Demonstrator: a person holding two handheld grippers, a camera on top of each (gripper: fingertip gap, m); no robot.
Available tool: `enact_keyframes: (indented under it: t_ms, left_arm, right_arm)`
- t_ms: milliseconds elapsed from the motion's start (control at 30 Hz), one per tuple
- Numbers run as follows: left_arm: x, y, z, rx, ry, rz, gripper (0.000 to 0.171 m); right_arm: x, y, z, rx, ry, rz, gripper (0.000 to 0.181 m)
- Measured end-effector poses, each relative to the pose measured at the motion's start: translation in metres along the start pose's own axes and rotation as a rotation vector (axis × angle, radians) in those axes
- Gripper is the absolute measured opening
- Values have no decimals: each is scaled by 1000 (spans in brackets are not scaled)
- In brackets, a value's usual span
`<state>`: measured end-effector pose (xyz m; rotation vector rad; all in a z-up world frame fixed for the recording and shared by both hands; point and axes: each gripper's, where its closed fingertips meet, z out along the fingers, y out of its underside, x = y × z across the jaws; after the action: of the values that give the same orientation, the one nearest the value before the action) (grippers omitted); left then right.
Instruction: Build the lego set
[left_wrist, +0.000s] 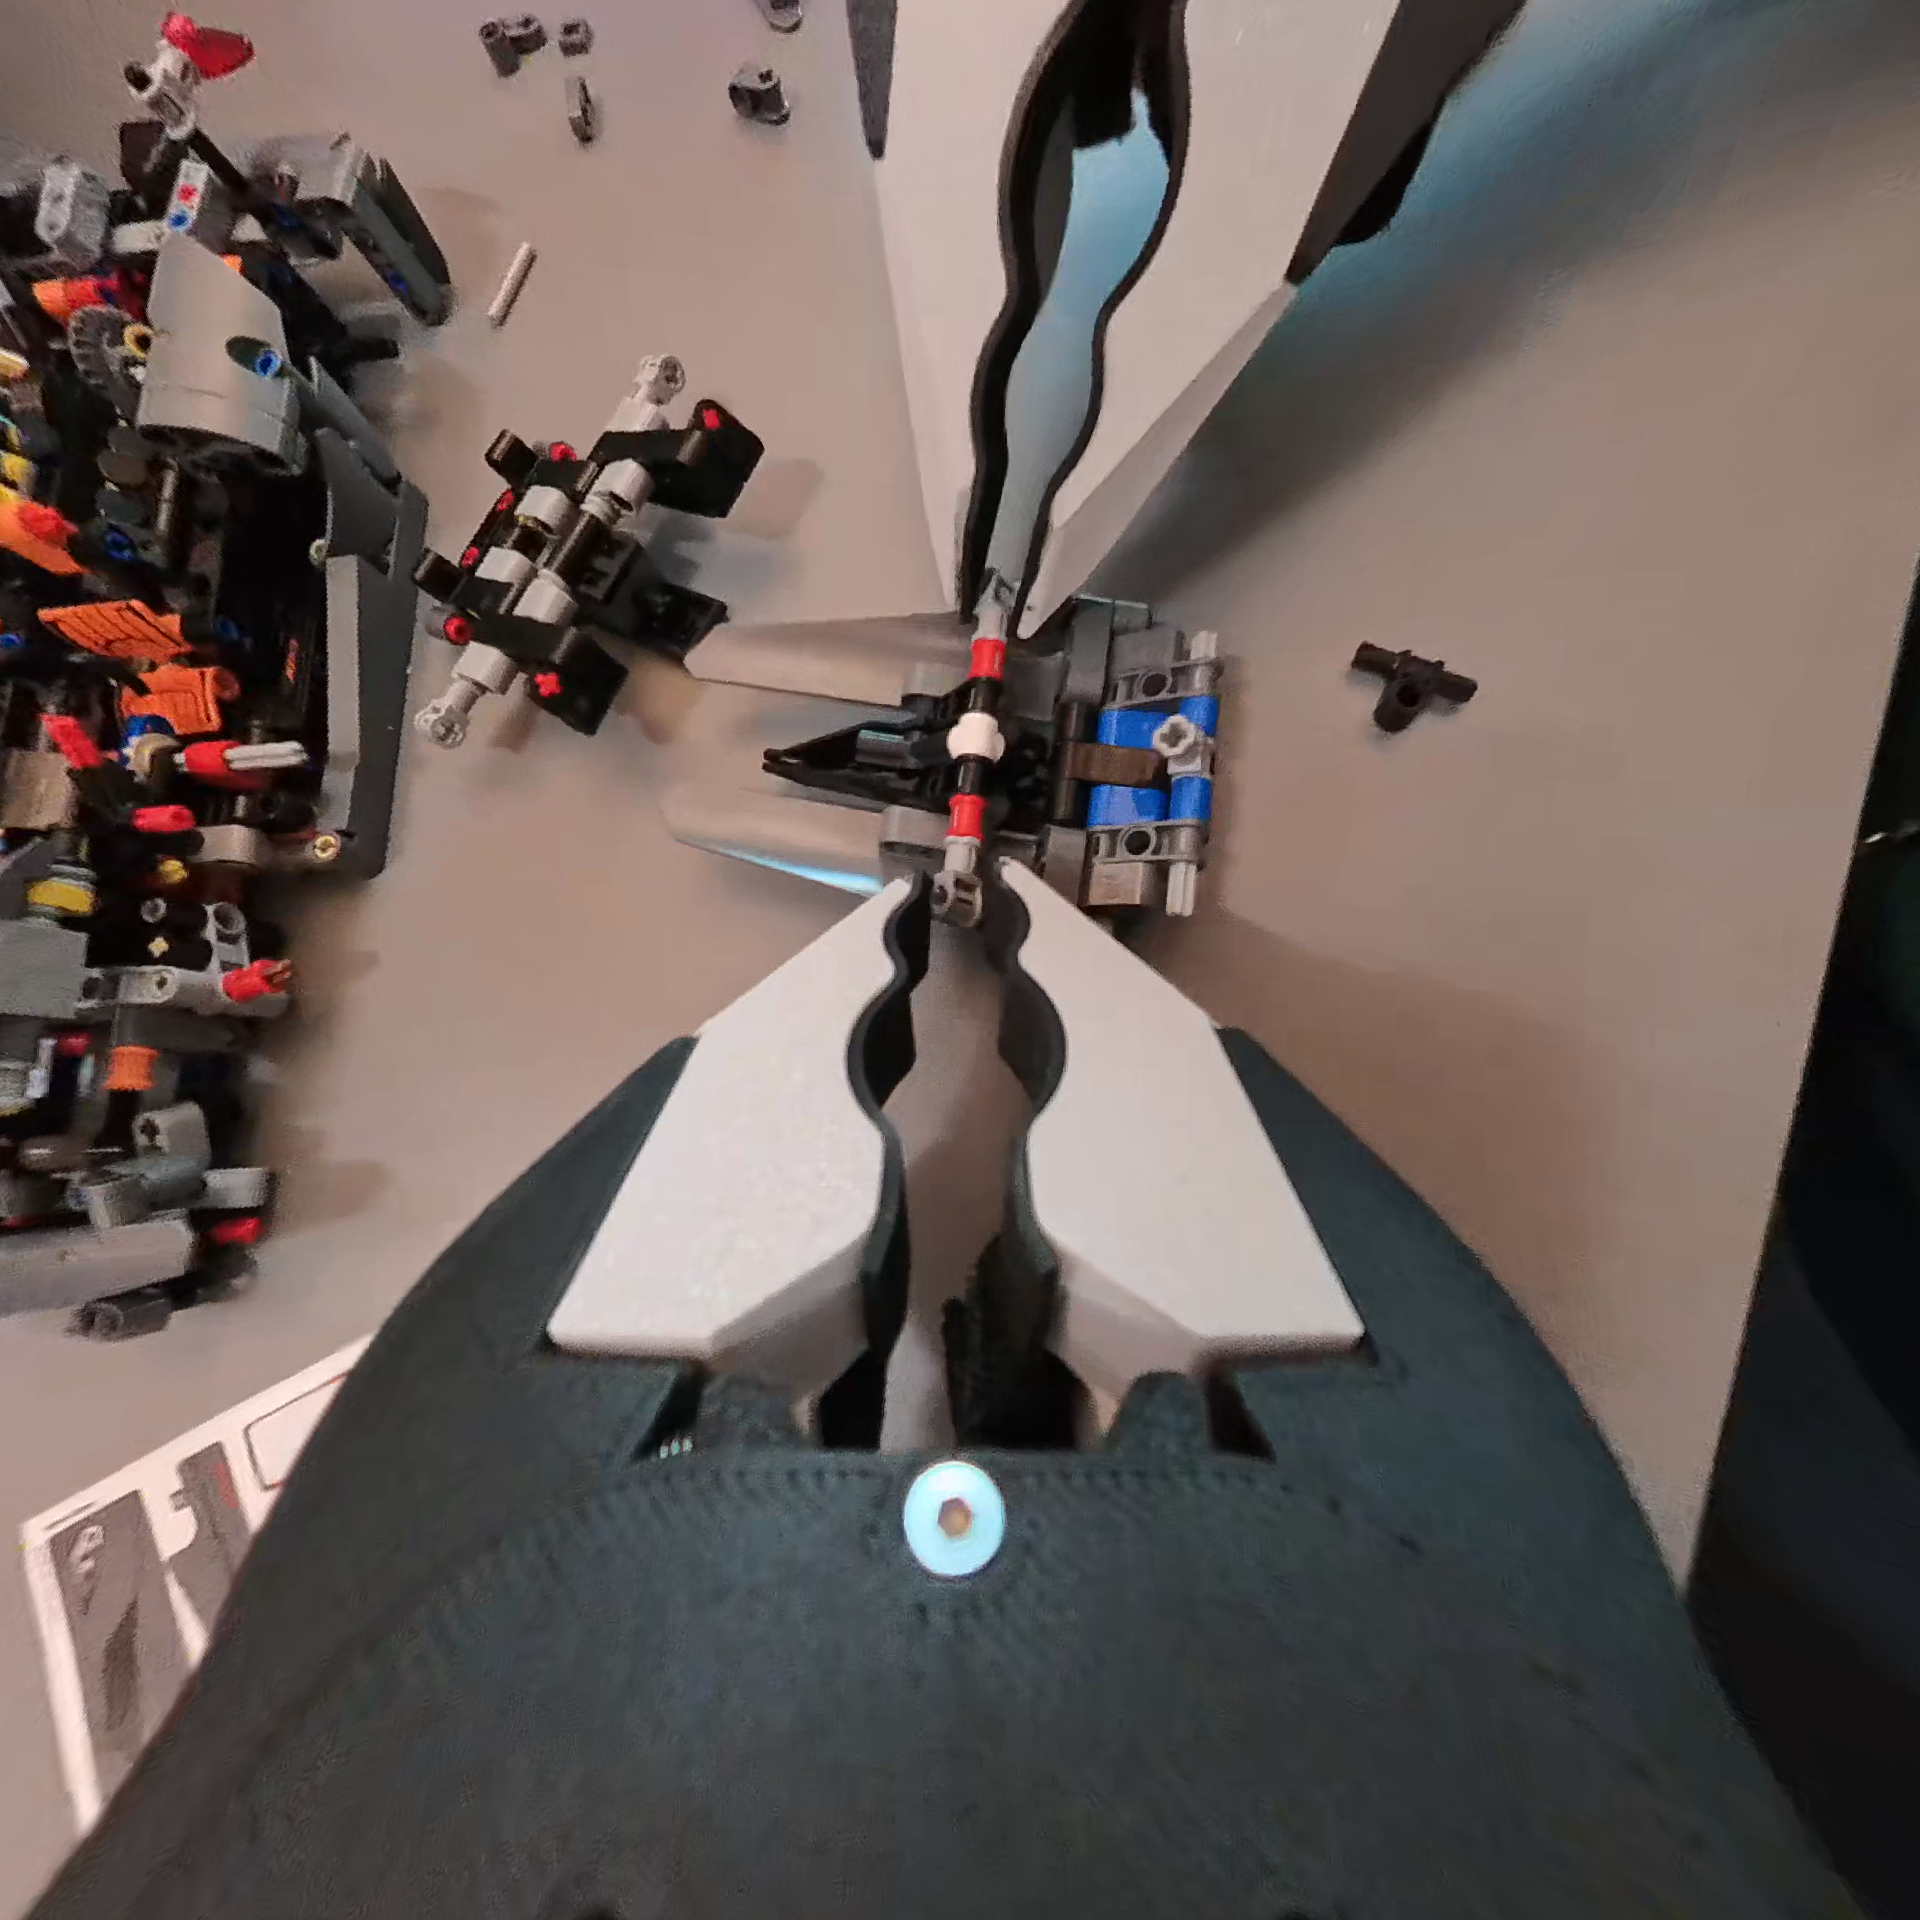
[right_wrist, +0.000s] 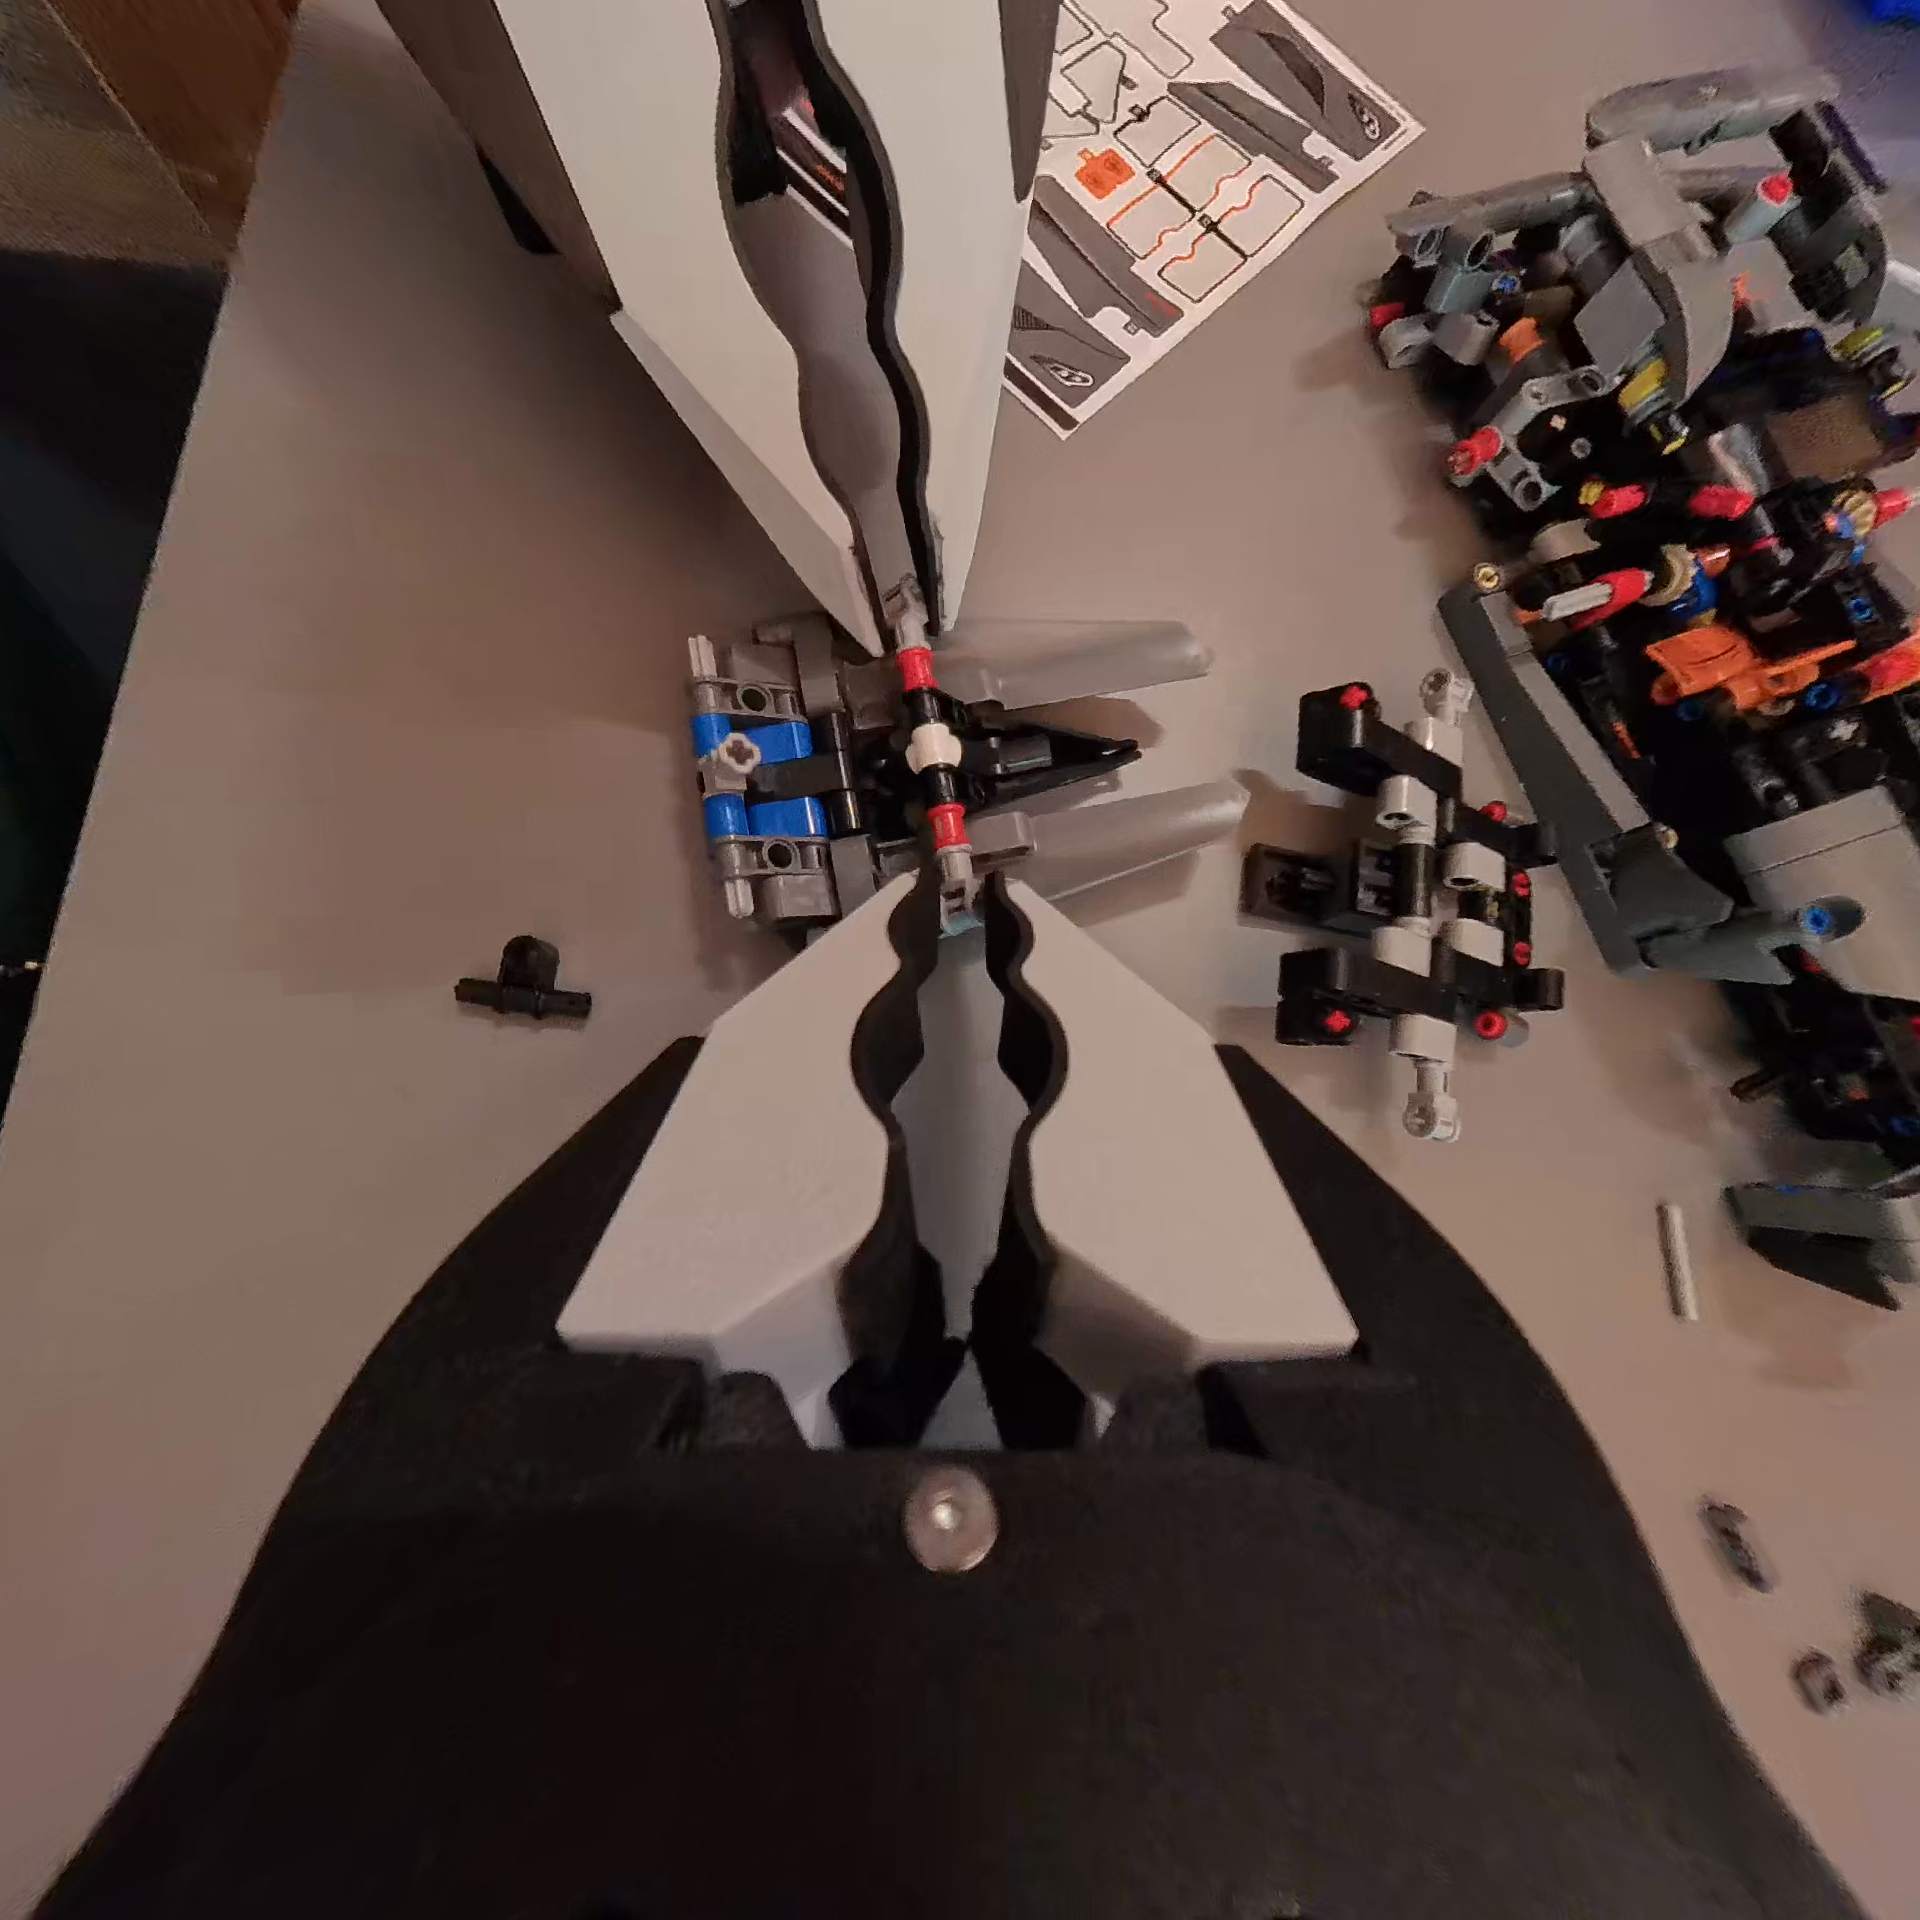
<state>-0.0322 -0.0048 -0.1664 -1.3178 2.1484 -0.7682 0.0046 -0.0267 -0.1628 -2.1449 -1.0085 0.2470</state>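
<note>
Left gripper, right gripper: we pinch opposite ends of axle over blue-grey sub-assembly, near desk edge | risk: uneven push bends axle, bushes slip

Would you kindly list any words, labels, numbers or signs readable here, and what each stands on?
No text can be read in either view.
Sticker sheet: printed shapes and tiny marks, too small and blurred to read.
Axle gripped by left gripper and right gripper: no markings visible.
</note>
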Motion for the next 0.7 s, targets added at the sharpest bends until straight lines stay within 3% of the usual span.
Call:
enact_keyframes:
  t_ms: [267,500,567,700]
  left_arm:
    - [-3,0,1,-55,-221,271,7]
    - [-5,0,0,-70,-343,410,6]
    - [-5,0,0,-62,-338,399,6]
    - [-3,-1,0,-27,-243,296,7]
  right_arm:
    - [1,0,-1,-74,168,-193,6]
    - [2,-1,-1,-126,312,-334,5]
    - [2,-2,-1,-102,300,-313,5]
    - [0,-4,-1,3,93,-40,6]
